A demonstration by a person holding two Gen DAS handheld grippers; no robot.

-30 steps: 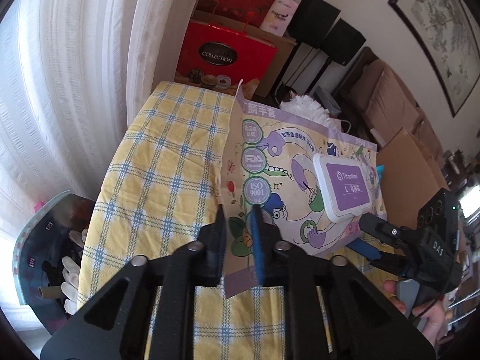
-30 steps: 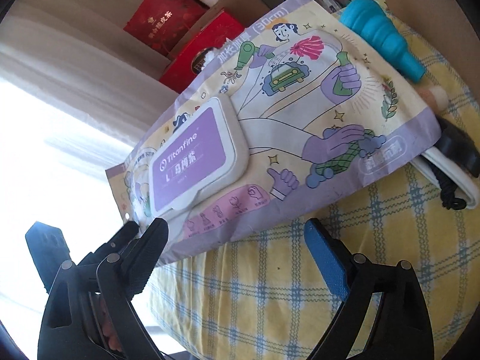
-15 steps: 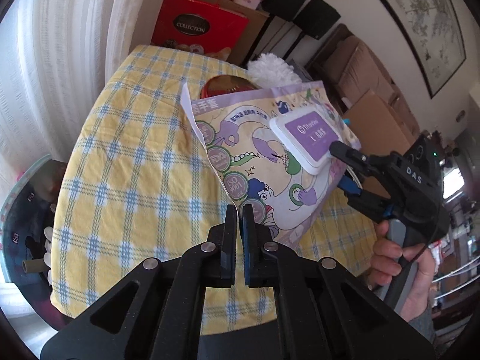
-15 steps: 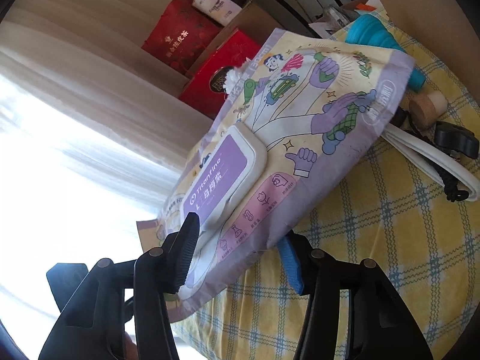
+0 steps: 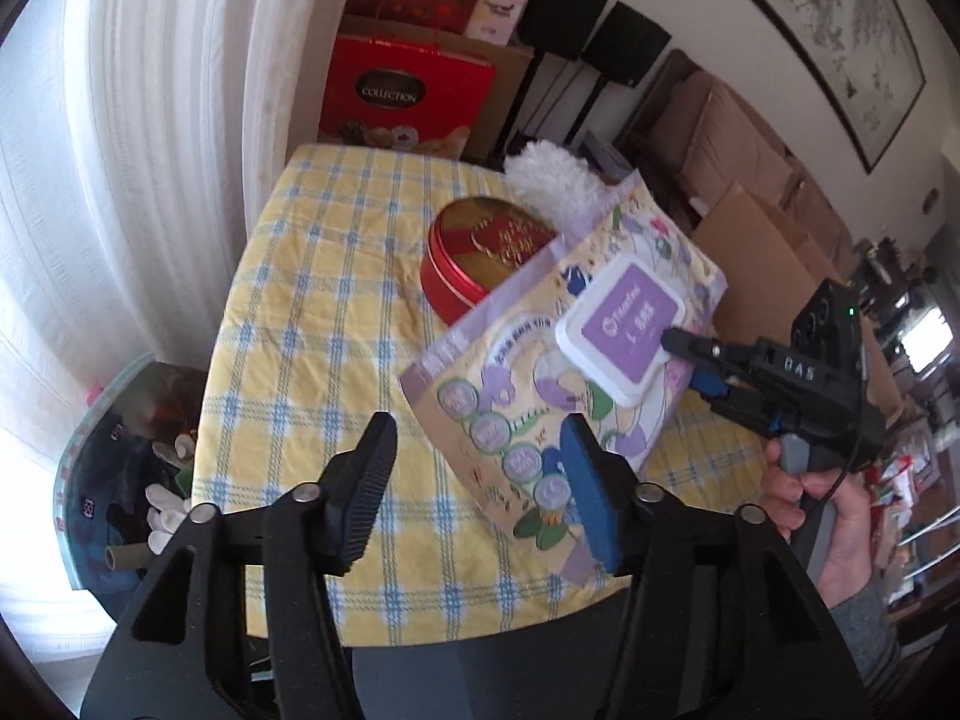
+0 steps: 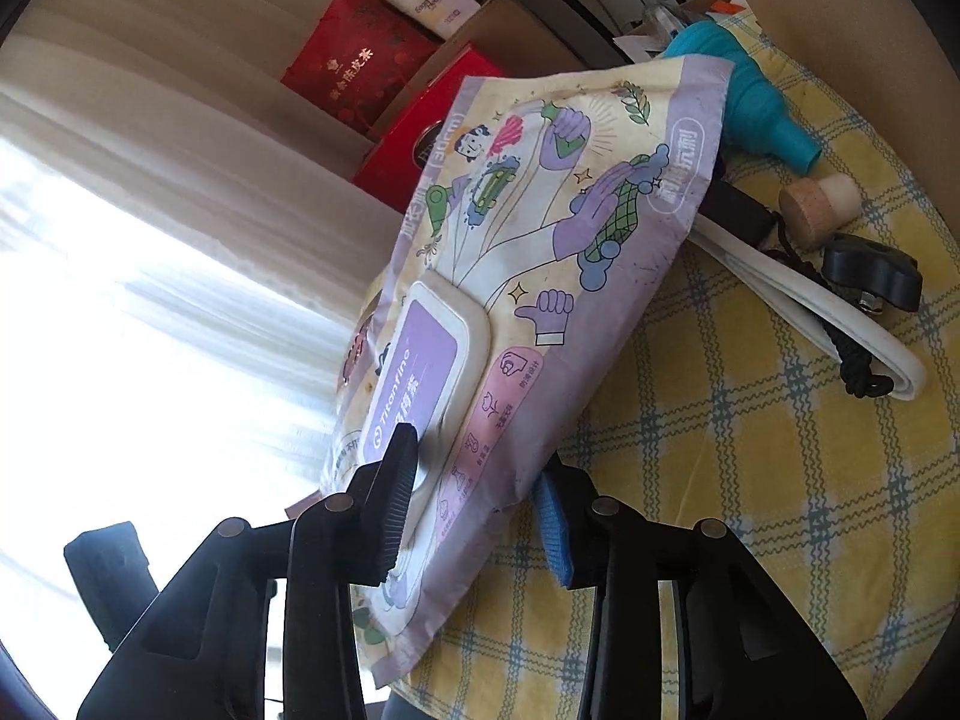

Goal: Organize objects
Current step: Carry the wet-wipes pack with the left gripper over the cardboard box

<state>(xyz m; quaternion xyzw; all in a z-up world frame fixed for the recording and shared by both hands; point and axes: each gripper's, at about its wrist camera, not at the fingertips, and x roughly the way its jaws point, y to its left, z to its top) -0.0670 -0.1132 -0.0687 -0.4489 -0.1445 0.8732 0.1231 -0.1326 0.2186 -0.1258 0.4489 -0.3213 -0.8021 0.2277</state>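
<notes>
While the right gripper point(image 6: 474, 495) closes, clamping the glove pack point(image 6: 540, 276), the opening, empty left gripper point(image 5: 477, 489) should retreat clear.

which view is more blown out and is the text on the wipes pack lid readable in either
Right wrist view: the curtain at left is blown out to white by backlight, yet the wipes pack lid text is fairly sharp. Left wrist view: more evenly lit, with bright curtain only at the left edge; the lid text is small and soft, and the fisheye bends the table edges.
</notes>
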